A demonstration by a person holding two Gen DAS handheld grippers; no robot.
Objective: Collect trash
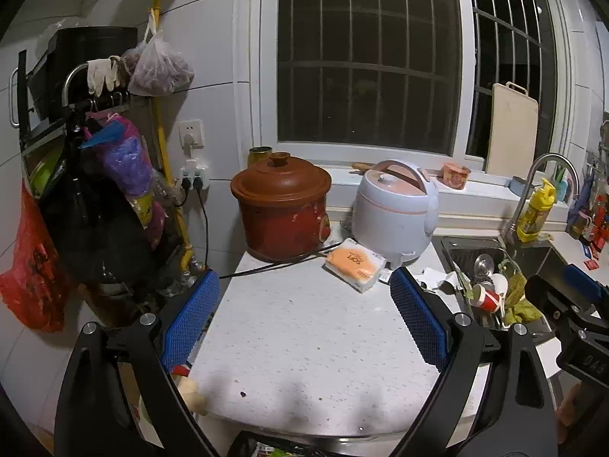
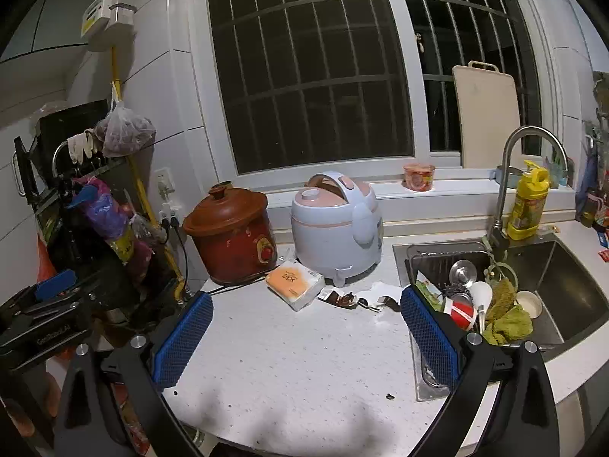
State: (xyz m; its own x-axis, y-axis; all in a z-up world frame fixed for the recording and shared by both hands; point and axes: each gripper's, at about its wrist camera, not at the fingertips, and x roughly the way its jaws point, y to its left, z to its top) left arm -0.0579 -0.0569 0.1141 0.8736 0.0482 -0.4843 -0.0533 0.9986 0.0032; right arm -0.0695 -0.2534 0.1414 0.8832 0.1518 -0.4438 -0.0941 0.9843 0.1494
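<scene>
1. Hovering over the speckled white worktop (image 1: 304, 342), left gripper (image 1: 304, 316) — blue-padded fingers (image 1: 190, 316) spread wide, nothing between them.
2. Right gripper (image 2: 304, 337) — fingers (image 2: 432, 337) likewise spread and empty, above the same worktop beside the sink (image 2: 571, 285).
3. Trash — torn brown-and-white wrappers (image 2: 357, 299) on the worktop in front of the rice cooker (image 2: 337, 224), just right of the orange tissue pack (image 2: 295, 283). Right view shows them plainly; left view shows only crumpled white scraps (image 1: 437, 278) past its right finger.
4. Red clay pot (image 1: 281, 205), left of the cooker.
5. Left view alone: red plastic bag (image 1: 30, 266) hanging at far left.
</scene>
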